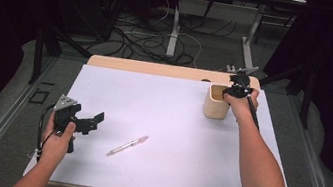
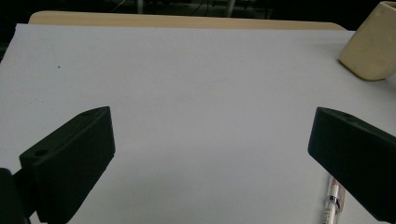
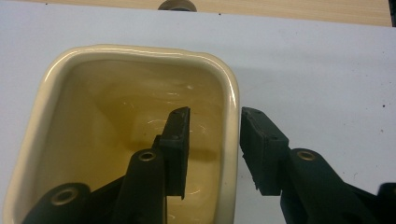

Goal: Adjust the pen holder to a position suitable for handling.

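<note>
Right claw: jaws a little apart, straddling one wall of a cream ceramic cup, one jaw inside the cavity and the other outside against the white sheet; a narrow gap shows between each jaw and the wall, so whether either pad touches it cannot be told. In the high view the right claw sits at the cup's rim, on the side nearest the person's right hand, with the forearm running back toward the near edge of the counter. Cup: squarish with rounded corners, glossy inside, upright, empty as far as can be seen. Beyond the cup from the right claw, the white sheet ends at a strip of bare wooden counter. Left claw: jaws wide apart, nothing between them, held over the white sheet. In the high view the left claw is gripped by the person's left hand, well apart from the cup. Pen: clear-bodied, lying flat on the sheet near the left claw, on its cup side; in the left gripper view the pen lies partly under one jaw. Cup in that view stands far ahead and off to one side.
</note>
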A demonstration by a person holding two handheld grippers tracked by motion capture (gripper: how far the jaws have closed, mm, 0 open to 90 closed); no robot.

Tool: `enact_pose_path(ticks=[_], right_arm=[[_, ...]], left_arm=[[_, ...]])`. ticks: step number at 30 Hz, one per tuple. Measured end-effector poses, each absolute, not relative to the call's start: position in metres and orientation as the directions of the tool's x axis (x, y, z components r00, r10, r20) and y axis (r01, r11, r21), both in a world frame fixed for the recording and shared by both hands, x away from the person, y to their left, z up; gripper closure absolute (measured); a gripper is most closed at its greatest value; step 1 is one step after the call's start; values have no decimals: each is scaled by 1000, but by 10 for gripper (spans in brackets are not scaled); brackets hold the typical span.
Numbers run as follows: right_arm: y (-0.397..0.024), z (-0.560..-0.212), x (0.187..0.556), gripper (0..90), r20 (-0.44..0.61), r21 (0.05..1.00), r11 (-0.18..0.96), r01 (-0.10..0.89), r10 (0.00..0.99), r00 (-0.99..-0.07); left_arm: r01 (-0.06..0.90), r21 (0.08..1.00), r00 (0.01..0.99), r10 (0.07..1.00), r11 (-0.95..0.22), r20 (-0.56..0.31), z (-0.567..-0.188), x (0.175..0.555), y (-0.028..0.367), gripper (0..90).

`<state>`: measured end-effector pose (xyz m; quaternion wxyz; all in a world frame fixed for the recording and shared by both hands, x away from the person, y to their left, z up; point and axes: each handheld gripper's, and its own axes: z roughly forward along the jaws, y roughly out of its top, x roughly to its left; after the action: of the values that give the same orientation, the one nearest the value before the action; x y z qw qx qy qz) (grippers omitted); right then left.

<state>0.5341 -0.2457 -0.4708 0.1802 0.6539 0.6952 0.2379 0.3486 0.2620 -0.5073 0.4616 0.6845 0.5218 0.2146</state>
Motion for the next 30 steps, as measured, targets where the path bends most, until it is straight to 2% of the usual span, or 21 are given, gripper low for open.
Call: enact_pose_path(ticks=[15, 22, 30], right_arm=[[-251, -473, 535, 719, 81, 528, 12, 849, 995, -64], [-249, -476, 536, 806, 68, 510, -5, 860, 997, -35], [-247, -475, 536, 822, 53, 491, -25, 871, 999, -1]], left_arm=[[517, 855, 364, 912, -29, -189, -508, 349, 262, 5], [519, 854, 364, 911, -26, -193, -508, 349, 262, 6], [520, 854, 363, 911, -24, -196, -508, 349, 262, 6]])
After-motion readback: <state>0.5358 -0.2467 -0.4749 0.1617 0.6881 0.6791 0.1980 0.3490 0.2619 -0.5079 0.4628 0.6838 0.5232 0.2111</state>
